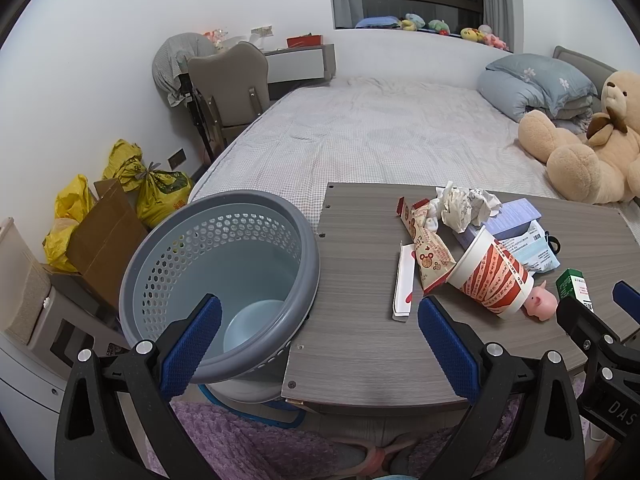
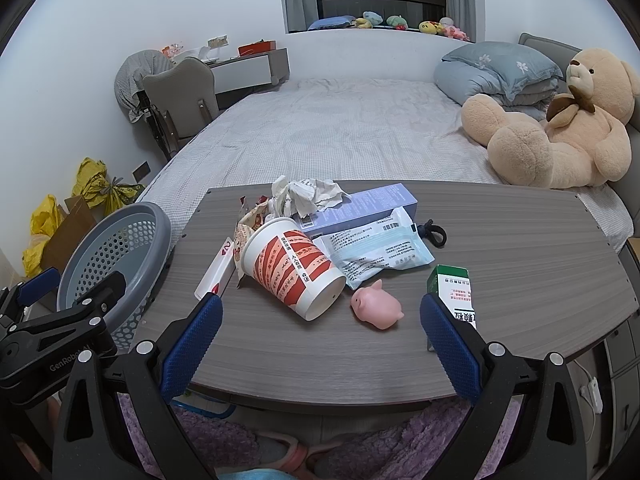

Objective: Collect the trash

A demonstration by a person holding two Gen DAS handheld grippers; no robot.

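Observation:
A red-and-white paper cup [image 2: 294, 270] lies on its side on the wooden table [image 2: 520, 248], also in the left wrist view [image 1: 490, 276]. Around it lie crumpled paper [image 2: 306, 196], a snack wrapper [image 1: 426, 246], a playing card [image 2: 216, 270], a mask packet [image 2: 376, 250], a purple box [image 2: 372, 204], a green carton [image 2: 454, 290] and a pink pig toy [image 2: 378, 306]. A grey perforated bin [image 1: 224, 276] stands at the table's left edge. My left gripper [image 1: 318, 344] is open between bin and table. My right gripper [image 2: 320, 338] is open, just before the cup and pig.
A bed [image 2: 340, 132] with a teddy bear [image 2: 560, 124] and folded duvet lies behind the table. Yellow bags [image 1: 152, 184] and cardboard sit on the floor left of the bin. A black hair tie [image 2: 434, 232] lies on the table. A purple rug is below.

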